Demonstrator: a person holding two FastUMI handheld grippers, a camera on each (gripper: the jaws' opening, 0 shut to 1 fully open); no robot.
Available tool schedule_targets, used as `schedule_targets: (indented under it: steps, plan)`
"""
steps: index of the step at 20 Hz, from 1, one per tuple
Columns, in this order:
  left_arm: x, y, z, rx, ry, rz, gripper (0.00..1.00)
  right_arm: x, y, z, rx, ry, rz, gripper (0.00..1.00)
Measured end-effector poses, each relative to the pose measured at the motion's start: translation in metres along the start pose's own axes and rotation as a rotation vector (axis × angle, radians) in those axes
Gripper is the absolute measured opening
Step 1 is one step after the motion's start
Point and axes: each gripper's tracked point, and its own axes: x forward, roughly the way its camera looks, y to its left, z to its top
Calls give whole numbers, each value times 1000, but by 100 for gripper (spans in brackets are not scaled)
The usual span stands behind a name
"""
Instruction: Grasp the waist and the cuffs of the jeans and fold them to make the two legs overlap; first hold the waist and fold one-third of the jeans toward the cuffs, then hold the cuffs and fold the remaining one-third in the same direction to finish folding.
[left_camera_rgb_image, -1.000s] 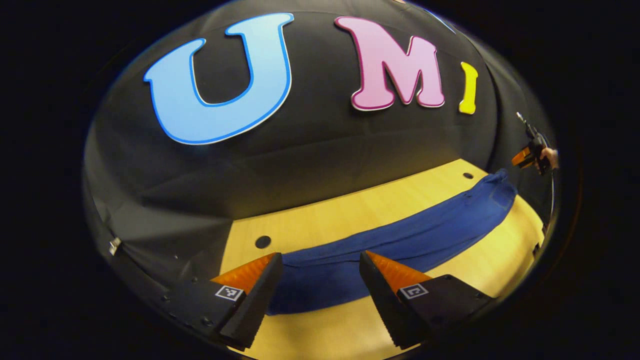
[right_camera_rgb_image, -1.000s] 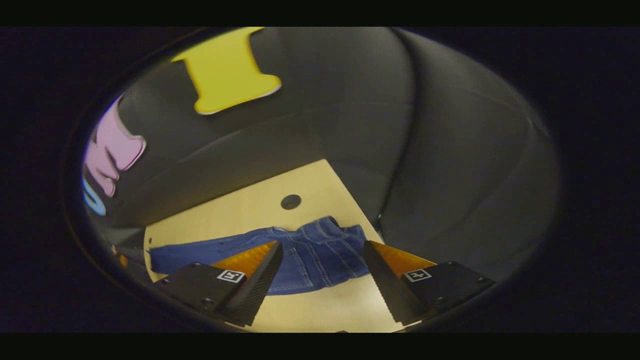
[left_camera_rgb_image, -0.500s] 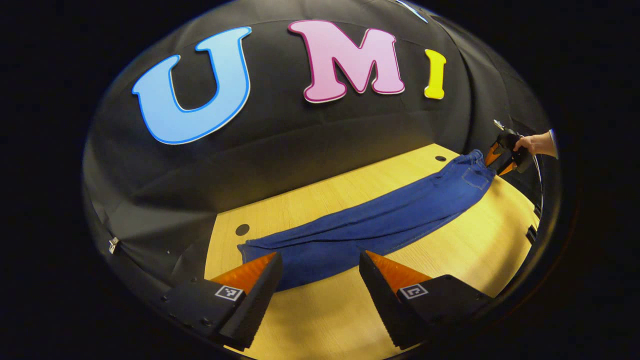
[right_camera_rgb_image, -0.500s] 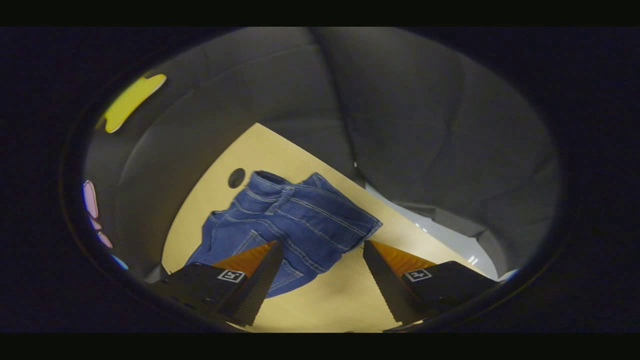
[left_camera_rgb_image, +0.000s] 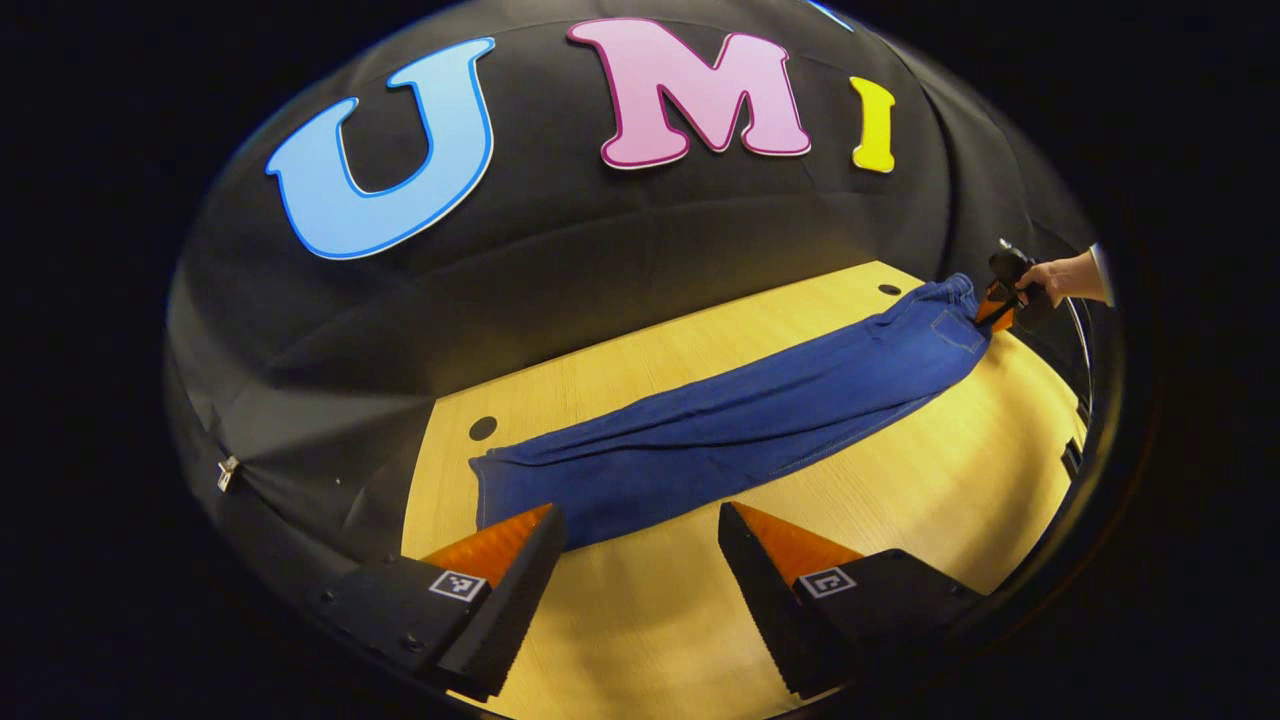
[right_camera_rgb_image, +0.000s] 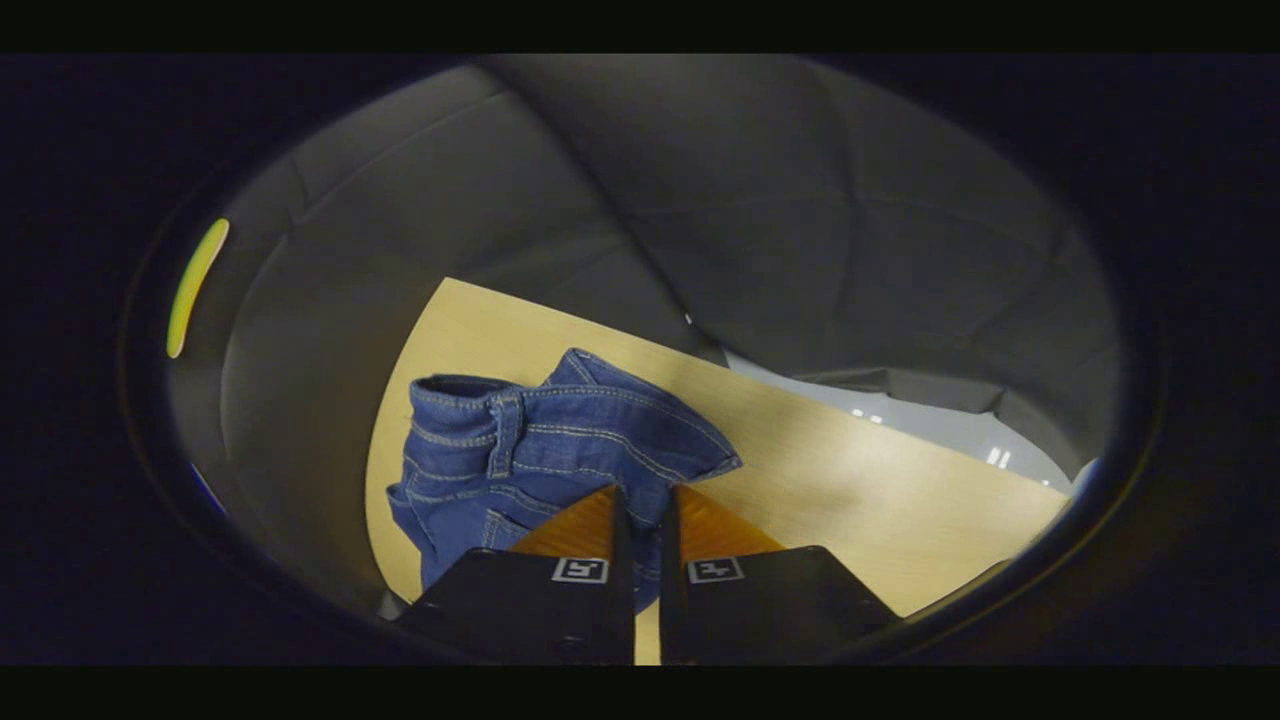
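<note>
Wooden desk (left_camera_rgb_image: 930, 480) carries jeans (left_camera_rgb_image: 740, 430); right tool (right_camera_rgb_image: 645, 505) pinches their waist (jaws nearly closed), left tool (left_camera_rgb_image: 640, 540) gapes empty near the cuffs. Thin grip might slip.

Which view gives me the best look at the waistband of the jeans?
The right gripper view: the waistband sits close, belt loop and stitching clear, by the right gripper. The left gripper view shows it far off and small.

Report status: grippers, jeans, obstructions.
Right gripper shut on jeans at the waist. Left gripper open, just short of the cuffs. Jeans lie full length on the table, legs overlapped. Nothing in the way.
</note>
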Motion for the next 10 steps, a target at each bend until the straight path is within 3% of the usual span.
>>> schedule_targets:
  steps: [2, 3, 6, 10]
  plan:
    - [0, -8, -9, -18, 12, -12, 98, -5, -1, 0, -37, 3, 9, 8]
    - [-1, -10, -14, -20, 19, -12, 98, -9, 1, 1, -42, 2, 19, 14]
    - [-7, -9, -22, -22, 35, 2, 98, -15, 12, 2, -77, -19, 82, 14]
    - [-15, -4, -25, -69, 34, 25, 98, -34, 24, 7, -126, -63, 170, 1]
